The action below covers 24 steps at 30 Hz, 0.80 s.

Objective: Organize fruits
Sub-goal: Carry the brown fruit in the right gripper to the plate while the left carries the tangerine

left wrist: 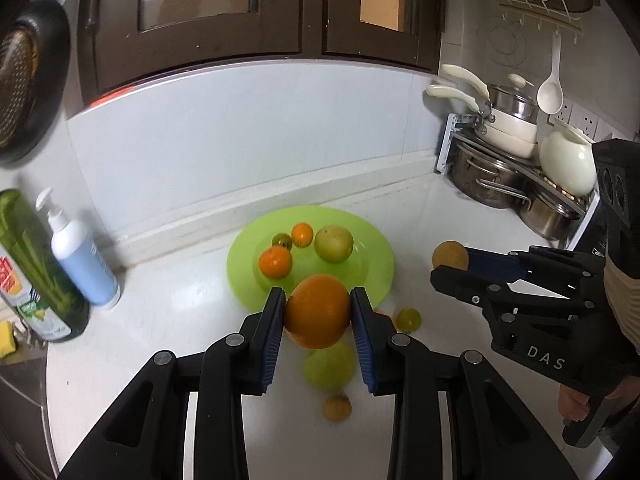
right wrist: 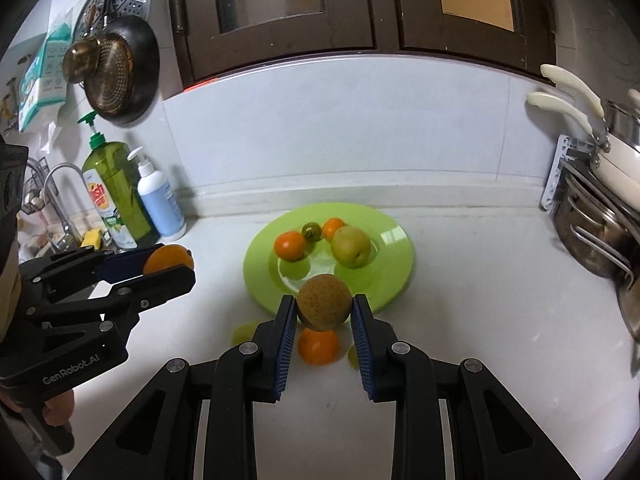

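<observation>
both jaws loaded above the desk, drop risk
left gripper (left wrist: 318, 312) clamps a large round orange (left wrist: 318, 311); right gripper (right wrist: 324, 309) clamps a round brown fruit (right wrist: 324, 302). either could slip from its pads and roll, or knock fruit off the lime-green plastic plate (right wrist: 394, 276).

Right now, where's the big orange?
Clamped in the left gripper, the big orange hangs above the counter, just short of the green plate's near rim.
</observation>
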{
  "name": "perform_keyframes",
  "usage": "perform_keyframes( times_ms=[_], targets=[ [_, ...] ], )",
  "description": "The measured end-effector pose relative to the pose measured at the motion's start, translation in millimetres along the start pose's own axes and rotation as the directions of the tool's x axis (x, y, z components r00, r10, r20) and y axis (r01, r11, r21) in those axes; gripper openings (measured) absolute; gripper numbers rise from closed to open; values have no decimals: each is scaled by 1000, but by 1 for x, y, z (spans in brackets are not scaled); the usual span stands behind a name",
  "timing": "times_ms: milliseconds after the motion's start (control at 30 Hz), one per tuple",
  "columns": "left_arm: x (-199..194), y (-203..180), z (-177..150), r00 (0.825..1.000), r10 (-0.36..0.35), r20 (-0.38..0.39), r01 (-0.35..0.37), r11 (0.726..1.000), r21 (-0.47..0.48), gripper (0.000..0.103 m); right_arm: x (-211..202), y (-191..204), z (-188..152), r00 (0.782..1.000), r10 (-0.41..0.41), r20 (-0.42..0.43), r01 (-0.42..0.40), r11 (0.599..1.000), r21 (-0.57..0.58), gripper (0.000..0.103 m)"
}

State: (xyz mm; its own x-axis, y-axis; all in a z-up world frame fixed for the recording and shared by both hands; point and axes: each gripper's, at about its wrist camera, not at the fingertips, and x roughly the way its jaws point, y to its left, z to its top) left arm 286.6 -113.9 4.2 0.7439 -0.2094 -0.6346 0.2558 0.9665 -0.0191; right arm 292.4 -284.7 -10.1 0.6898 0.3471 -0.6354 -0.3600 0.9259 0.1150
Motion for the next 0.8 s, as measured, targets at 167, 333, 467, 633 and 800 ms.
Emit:
perform_keyframes(
  times_ms=[167,333,467,633,800],
  targets=[
    [19,4,16,1000,1,-16,-1,1000,6,33,16,-6,16,1000,9,-13,-9,1000,-14,29],
    [42,11,26,999,6,-42,-6,1000,3,33,38,-12,33,999,5,-44,-7,999,-44,29],
    [60,19,32,997,2,-72,-3,1000,-3,33,62,-16,43,996,1,-93,-8,997,-73,29],
    [87,22,34,993,-7,-121,5,1000,-19,33,90,-22,45,987,25,-156,-37,996,-77,29],
    [109,23,30,986,-11,-166,8,1000,-14,33,115,-28,42,978,31,-208,-46,997,-67,29]
  ],
)
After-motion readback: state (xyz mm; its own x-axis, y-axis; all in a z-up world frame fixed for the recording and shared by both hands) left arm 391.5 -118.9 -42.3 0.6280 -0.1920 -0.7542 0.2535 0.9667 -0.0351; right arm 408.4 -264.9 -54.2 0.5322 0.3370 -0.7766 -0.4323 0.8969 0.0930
